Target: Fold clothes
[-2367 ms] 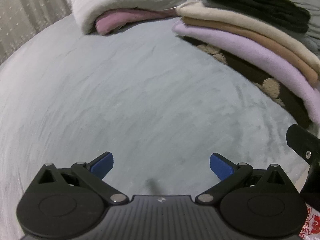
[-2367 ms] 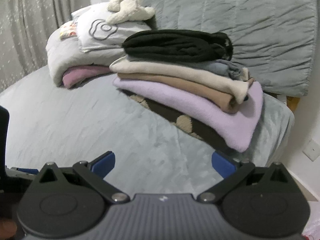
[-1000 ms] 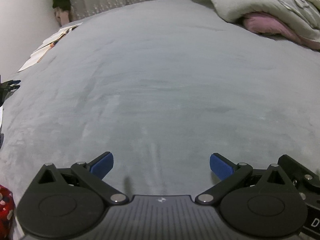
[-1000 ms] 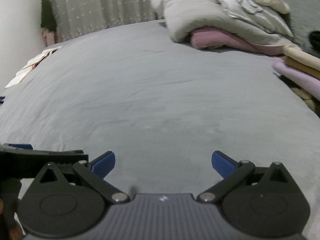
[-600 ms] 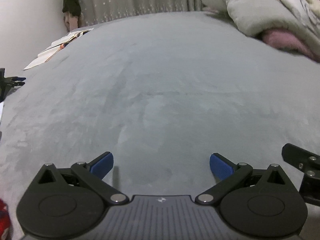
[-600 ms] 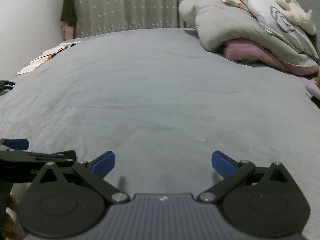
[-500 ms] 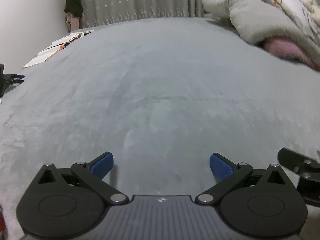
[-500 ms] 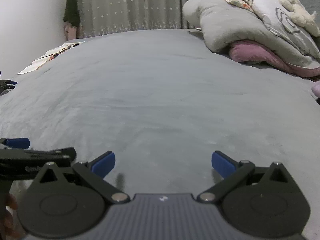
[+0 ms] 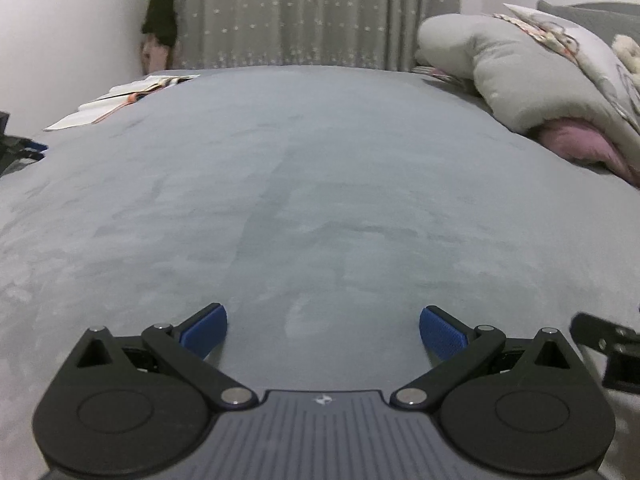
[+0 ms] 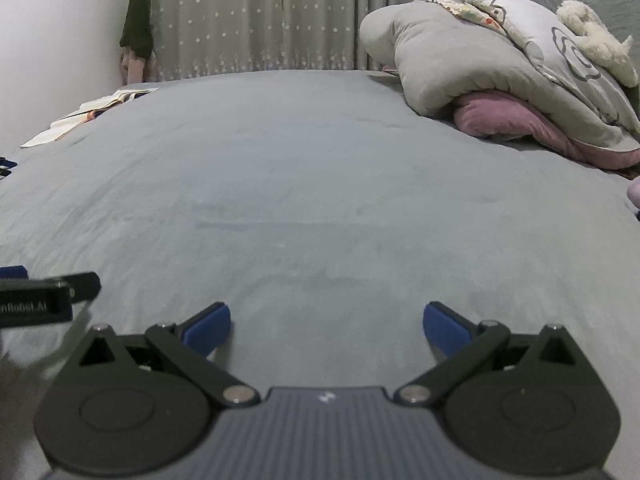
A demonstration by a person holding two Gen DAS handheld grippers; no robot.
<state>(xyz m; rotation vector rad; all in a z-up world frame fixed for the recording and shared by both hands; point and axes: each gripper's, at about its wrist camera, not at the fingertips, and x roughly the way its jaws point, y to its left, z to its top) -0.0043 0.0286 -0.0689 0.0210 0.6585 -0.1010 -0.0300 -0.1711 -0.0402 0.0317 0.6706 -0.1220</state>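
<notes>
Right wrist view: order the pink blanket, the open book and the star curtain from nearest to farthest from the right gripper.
From the right gripper, open over the bed:
1. Pink blanket, on the right, tucked under the grey duvet.
2. Open book, at the far left edge of the bed.
3. Star curtain, behind the bed, straight ahead.

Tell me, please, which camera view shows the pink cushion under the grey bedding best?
The right wrist view: the pink cushion shows along most of its length beneath the grey bedding. The left wrist view catches only a blurred patch at the frame's edge.
</notes>
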